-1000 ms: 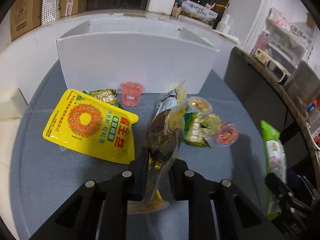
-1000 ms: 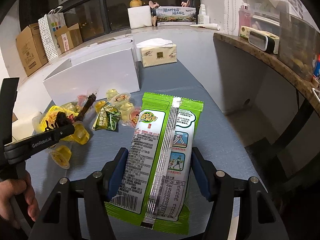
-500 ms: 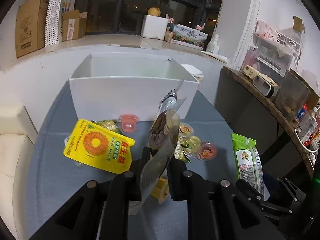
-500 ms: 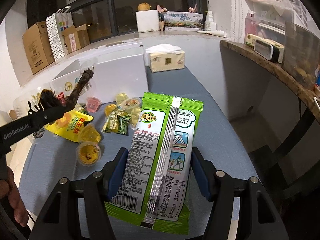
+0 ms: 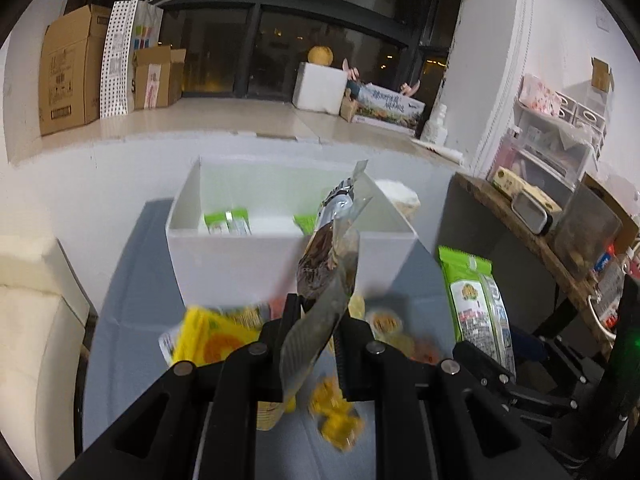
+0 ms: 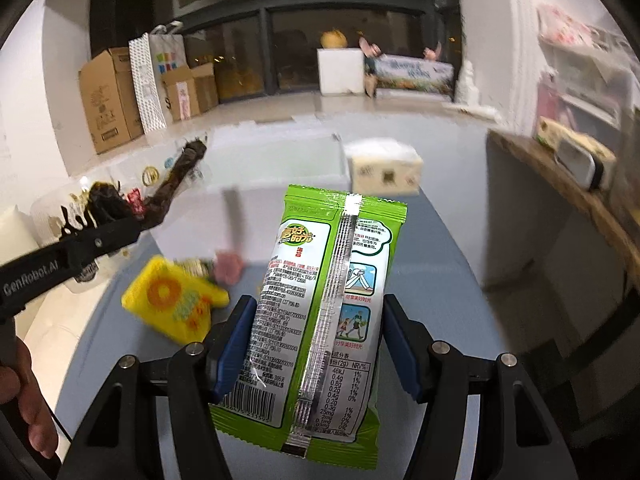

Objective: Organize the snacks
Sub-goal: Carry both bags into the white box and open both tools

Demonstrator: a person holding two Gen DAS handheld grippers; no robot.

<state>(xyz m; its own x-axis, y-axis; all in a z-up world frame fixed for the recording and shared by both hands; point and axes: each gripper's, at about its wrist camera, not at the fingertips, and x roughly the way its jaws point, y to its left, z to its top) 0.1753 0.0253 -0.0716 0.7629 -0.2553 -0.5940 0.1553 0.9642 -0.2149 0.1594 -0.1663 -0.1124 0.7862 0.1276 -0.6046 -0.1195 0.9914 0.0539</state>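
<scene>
Snacks lay scattered on the grey surface point(image 5: 132, 300) before the open white rectangular box point(image 5: 280, 256), its rim unobstructed. Right gripper point(image 6: 316, 344) clamped the green foil packet point(image 6: 324, 300); left gripper point(image 5: 312, 332) pinched a clear pouch of dark brown snack point(image 5: 324, 268), above the loose pieces.
</scene>
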